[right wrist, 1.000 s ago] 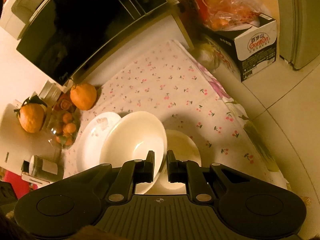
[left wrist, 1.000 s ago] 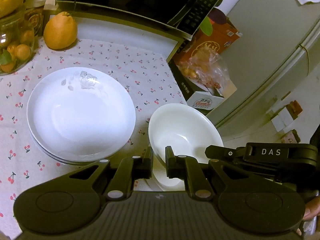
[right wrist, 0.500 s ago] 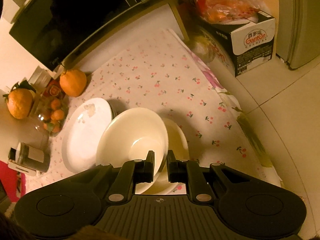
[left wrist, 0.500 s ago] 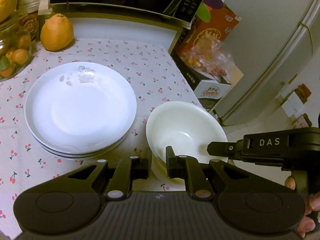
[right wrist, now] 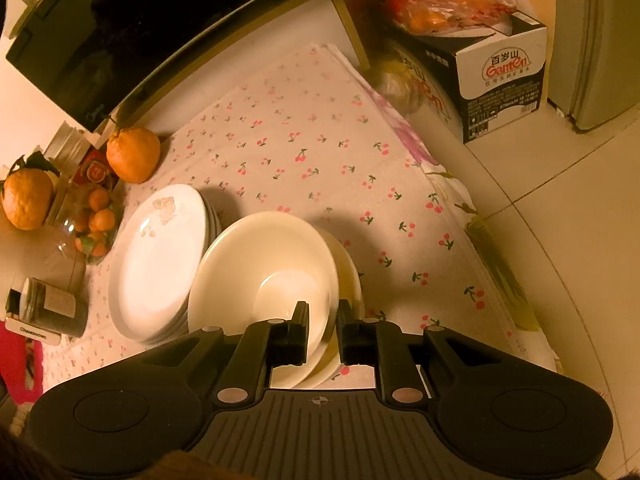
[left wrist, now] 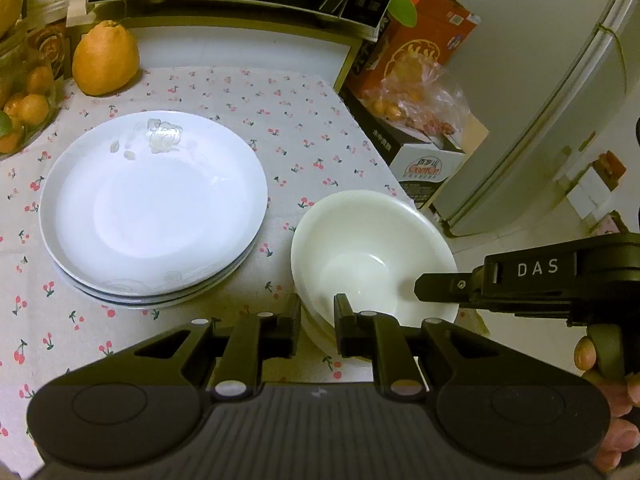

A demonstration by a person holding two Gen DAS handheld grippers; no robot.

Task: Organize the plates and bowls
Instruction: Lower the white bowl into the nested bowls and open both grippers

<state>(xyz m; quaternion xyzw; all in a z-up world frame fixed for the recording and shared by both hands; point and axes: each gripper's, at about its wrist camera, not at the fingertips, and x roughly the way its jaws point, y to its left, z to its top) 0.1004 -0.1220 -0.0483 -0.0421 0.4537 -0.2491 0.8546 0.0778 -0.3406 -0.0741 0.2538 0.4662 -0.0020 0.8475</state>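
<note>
Here both grippers pinch the top bowl [left wrist: 372, 256] by its rim: the left gripper [left wrist: 317, 322] on the near edge, the right gripper [right wrist: 322, 326] opposite, jaws starting to part. It sits nested in the bowl stack beside the plates [left wrist: 154, 208], probably released.
</note>
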